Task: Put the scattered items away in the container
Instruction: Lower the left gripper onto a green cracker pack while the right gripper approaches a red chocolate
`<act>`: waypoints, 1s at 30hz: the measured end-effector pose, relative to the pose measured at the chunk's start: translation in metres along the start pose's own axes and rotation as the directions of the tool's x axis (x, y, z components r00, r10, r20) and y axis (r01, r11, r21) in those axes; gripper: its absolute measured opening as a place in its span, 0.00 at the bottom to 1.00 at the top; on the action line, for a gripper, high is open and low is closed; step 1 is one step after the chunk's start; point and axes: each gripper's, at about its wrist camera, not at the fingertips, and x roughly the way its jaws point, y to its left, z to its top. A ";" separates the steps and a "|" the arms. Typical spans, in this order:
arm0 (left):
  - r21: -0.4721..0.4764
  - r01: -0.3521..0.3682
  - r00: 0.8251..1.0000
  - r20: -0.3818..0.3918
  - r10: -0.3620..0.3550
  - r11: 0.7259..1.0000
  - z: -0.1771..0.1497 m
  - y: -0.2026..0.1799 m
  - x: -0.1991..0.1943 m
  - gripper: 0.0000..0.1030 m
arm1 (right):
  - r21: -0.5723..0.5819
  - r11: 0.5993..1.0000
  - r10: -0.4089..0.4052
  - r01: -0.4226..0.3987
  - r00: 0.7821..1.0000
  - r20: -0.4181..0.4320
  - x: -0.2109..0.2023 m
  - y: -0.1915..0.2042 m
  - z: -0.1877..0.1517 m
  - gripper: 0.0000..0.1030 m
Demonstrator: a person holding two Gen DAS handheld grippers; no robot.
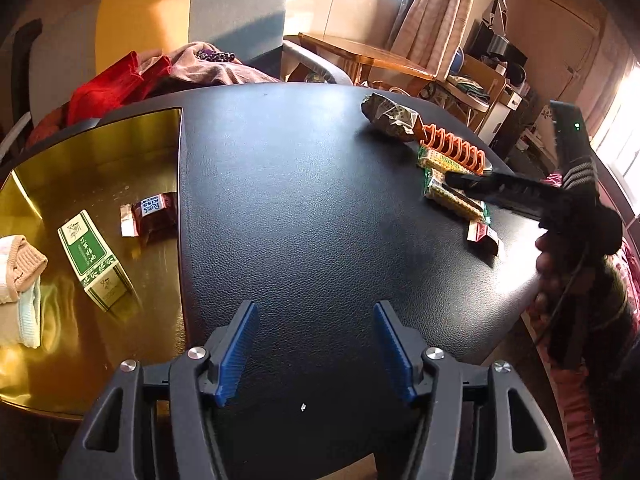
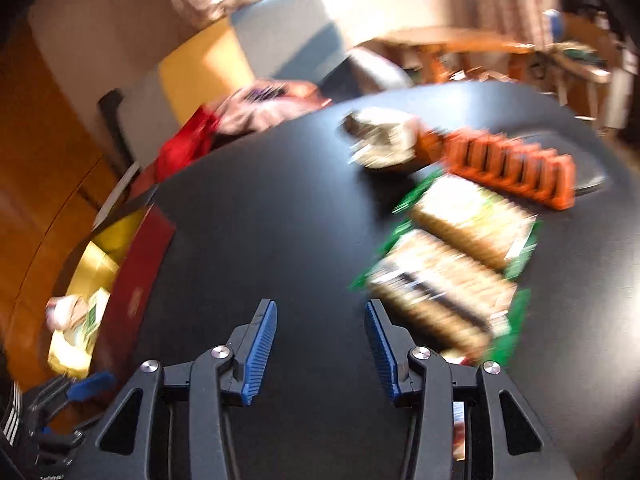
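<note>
At the left of the black table stands a gold-lined container (image 1: 100, 168) with a red outer wall (image 2: 136, 272). Inside lie a green-and-white box (image 1: 94, 260), a dark chocolate wrapper (image 1: 150, 212) and a folded sock (image 1: 20, 280). My left gripper (image 1: 316, 320) hovers open over bare table beside it. At the right lie two cracker packs (image 1: 452, 196), an orange rack (image 1: 454, 148), a patterned packet (image 1: 390, 118) and a small red packet (image 1: 484, 238). My right gripper (image 2: 320, 320) is open and empty, with the blurred cracker packs (image 2: 436, 292) just to its right.
Red and pink clothes (image 1: 120, 80) are piled behind the table's far left edge, by a grey-and-yellow chair (image 1: 224, 12). A wooden table (image 1: 360, 56) and cluttered shelves stand beyond. A hand (image 1: 548, 264) holds the right gripper at the table's right edge.
</note>
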 end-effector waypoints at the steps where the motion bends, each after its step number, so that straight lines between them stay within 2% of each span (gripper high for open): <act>1: -0.004 0.002 1.000 0.000 -0.002 1.000 0.000 0.000 0.001 0.59 | 0.028 0.999 -0.029 0.028 1.000 0.012 -0.003 -0.012 0.004 0.51; 4: -0.001 0.007 1.000 -0.003 -0.007 1.000 0.000 -0.001 0.002 0.59 | 0.089 0.992 -0.095 0.094 0.996 0.000 0.003 -0.043 0.013 0.53; 6: 0.002 0.009 1.000 -0.005 -0.009 1.000 0.001 -0.003 0.003 0.59 | 0.118 0.987 -0.102 0.106 0.994 -0.036 0.015 -0.055 0.017 0.53; 9: 0.002 0.007 1.000 -0.004 -0.007 1.000 0.001 -0.002 0.003 0.59 | 0.094 0.990 -0.094 0.100 0.993 -0.065 0.032 -0.049 0.017 0.53; 15: -0.018 -0.001 1.000 0.002 0.001 1.000 0.003 0.003 0.002 0.59 | -0.064 0.998 0.017 -0.025 0.993 -0.116 0.058 0.014 0.008 0.54; 20: -0.027 -0.005 1.000 0.005 0.005 1.000 0.005 0.005 -0.001 0.60 | -0.153 0.973 0.144 -0.172 0.973 -0.180 0.062 0.061 -0.008 0.53; 24: 0.010 -0.015 1.000 0.025 0.015 1.000 0.016 0.000 -0.004 0.62 | -0.126 0.975 0.165 -0.183 0.976 -0.144 0.040 0.059 -0.015 0.53; 27: 0.098 -0.020 0.999 0.039 0.016 0.995 0.033 -0.016 0.000 0.63 | -0.093 0.982 0.154 -0.161 0.984 -0.087 0.012 0.043 -0.021 0.53; 30: 0.205 0.009 1.000 0.021 -0.014 0.979 0.054 -0.038 0.014 0.63 | -0.068 0.992 0.104 -0.106 0.994 -0.039 -0.015 0.022 -0.030 0.55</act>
